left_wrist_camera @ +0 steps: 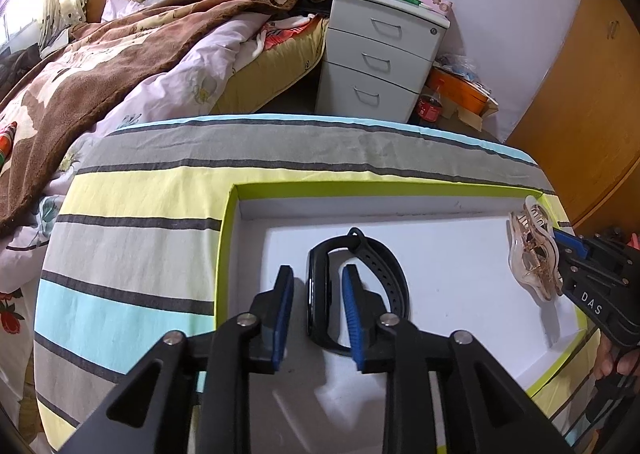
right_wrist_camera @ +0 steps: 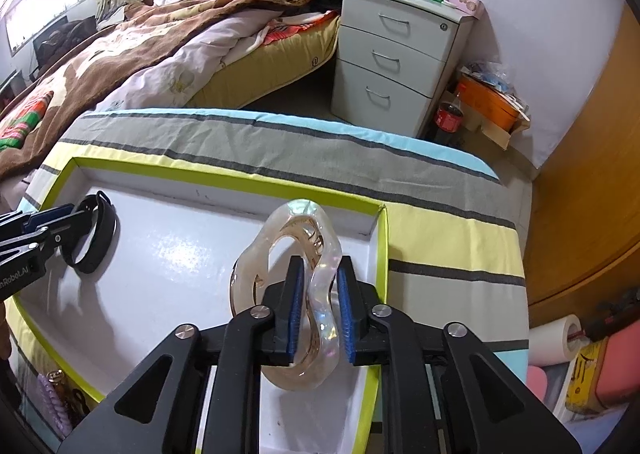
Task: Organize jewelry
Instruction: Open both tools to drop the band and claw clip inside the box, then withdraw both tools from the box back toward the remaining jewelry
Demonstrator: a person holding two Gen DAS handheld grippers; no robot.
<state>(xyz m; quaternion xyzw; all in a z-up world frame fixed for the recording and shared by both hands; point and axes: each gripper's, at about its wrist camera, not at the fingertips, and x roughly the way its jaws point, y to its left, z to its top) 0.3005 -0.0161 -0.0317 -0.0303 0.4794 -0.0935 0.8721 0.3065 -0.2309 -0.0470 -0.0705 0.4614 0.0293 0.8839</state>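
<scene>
Jaws on my left gripper (left_wrist_camera: 318,308) stand apart, with the black wristband (left_wrist_camera: 348,290) on edge between them on the floor of the white tray (left_wrist_camera: 460,254); I see a gap at each pad, so nothing is clamped. I judge the band light and rubbery: the strap will flex, so the stiffer face side is the place to pinch. Its lower curve is hidden behind my right pad. At the right edge of this view, the right gripper (left_wrist_camera: 560,254) touches the clear hair claw (left_wrist_camera: 534,254), whose far side is hard to read.

From the right wrist, those jaws stand slightly apart around the claw (right_wrist_camera: 304,294), which is upright in the tray near the right wall (right_wrist_camera: 382,254); the pads look just off its glossy arm, though I cannot rule out a light touch. It seems stiff, slick and brittle, so I would grip the thick arm, not the teeth or spring. Objects at the lower left corner are cut off.
</scene>
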